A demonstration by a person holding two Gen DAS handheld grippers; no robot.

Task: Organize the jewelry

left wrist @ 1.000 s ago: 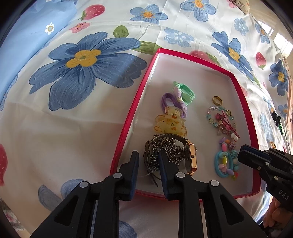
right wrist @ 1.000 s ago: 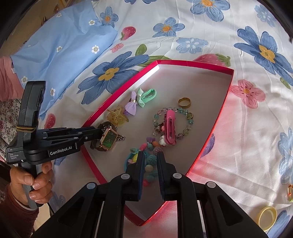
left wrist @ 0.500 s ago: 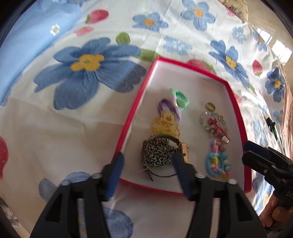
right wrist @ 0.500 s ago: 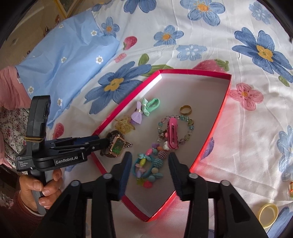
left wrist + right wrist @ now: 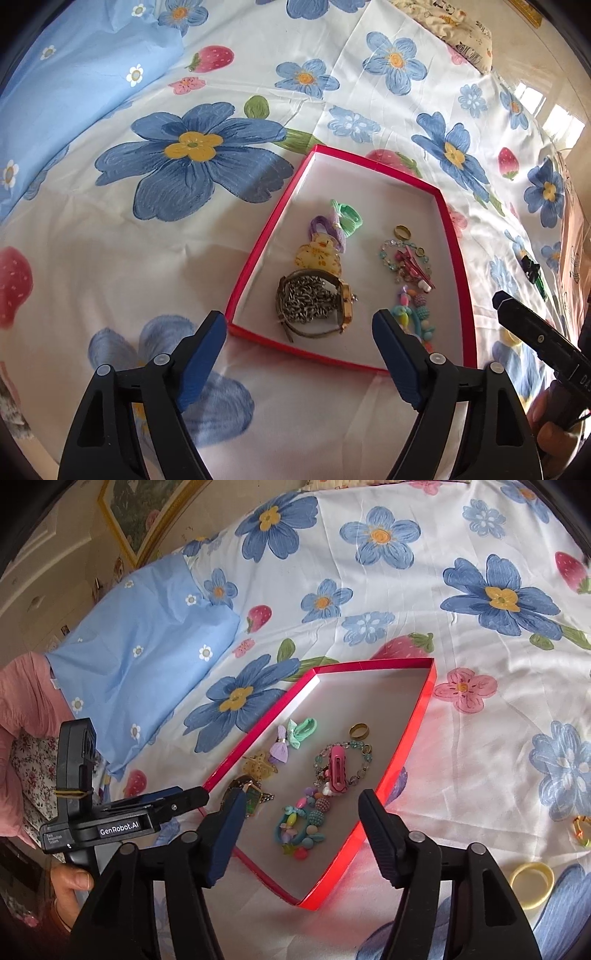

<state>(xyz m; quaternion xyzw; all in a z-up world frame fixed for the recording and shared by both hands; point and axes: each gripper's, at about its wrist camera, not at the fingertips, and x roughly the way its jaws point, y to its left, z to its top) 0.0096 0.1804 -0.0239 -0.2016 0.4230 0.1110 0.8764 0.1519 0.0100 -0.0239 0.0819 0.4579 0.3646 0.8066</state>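
Left gripper (image 5: pixel 299 332): jaws spread wide, holding nothing, poised over the sheet just short of the tray's near edge; the watch shows between its fingers.
Tray (image 5: pixel 258 254): shallow, red-rimmed, pale inside, lying on the flowered sheet (image 5: pixel 110 266) near the blue pillow (image 5: pixel 140 657).
Watch (image 5: pixel 314 302): near left corner of the tray, gold case on its side, band looped, a silver chain (image 5: pixel 304 301) piled inside the loop.
Yellow clip (image 5: pixel 317 256): just beyond the watch, along the tray's left edge.
Purple tie (image 5: pixel 325 229): beyond the clip, touching the green tie (image 5: pixel 347 216).
Ring (image 5: pixel 402 232): gold, alone toward the tray's right side.
Bead bracelet (image 5: pixel 343 760): near the ring, with a pink clip (image 5: pixel 338 770) lying across it.
Bright beads (image 5: pixel 303 823): a colourful cluster at the tray's near right corner, just beside the bracelet.
Right gripper (image 5: pixel 299 819): jaws spread wide, empty, over the tray's near corner with the bright beads between its fingers.
Yellow band (image 5: pixel 532 884): on the sheet, outside the tray, well to its right.
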